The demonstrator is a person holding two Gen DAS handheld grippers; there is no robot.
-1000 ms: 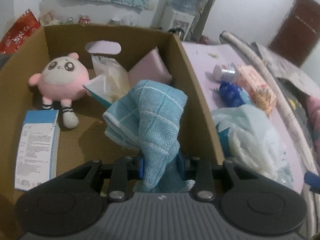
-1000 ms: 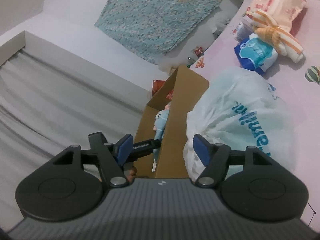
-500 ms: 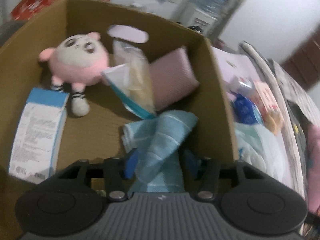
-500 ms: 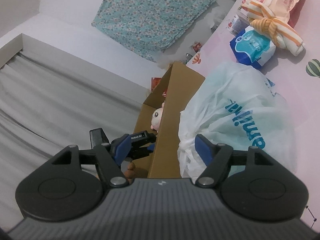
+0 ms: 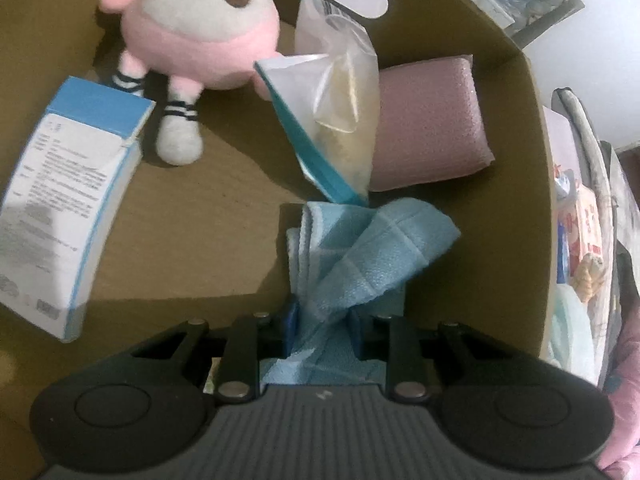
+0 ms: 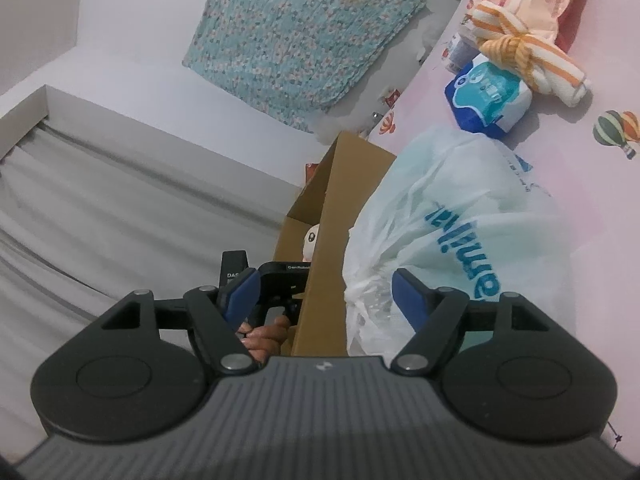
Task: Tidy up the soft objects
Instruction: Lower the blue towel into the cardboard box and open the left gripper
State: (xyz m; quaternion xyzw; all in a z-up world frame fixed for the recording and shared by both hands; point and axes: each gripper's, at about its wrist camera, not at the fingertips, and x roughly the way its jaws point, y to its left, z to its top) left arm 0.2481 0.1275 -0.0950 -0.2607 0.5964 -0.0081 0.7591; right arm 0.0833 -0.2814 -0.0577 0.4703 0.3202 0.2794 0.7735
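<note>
Now: towel going into the box

Left tongs (image 5: 322,330), jaws just narrowed, pinch the blue towel (image 5: 360,248) low inside the cardboard box (image 5: 536,200), near the pink sponge (image 5: 432,128). Next, probably release. Right tongs (image 6: 326,292) gape empty by the plastic bag (image 6: 460,232).

box (image 5: 532,128): plush (image 5: 200,28) back-left | carton (image 5: 64,208) left | sponge (image 5: 432,120) right | towel (image 5: 360,252) front

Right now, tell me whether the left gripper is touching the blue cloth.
Touching. The left wrist view shows the left gripper with both blue pads pinching the blue cloth, which bunches between them inside the cardboard box.
</note>
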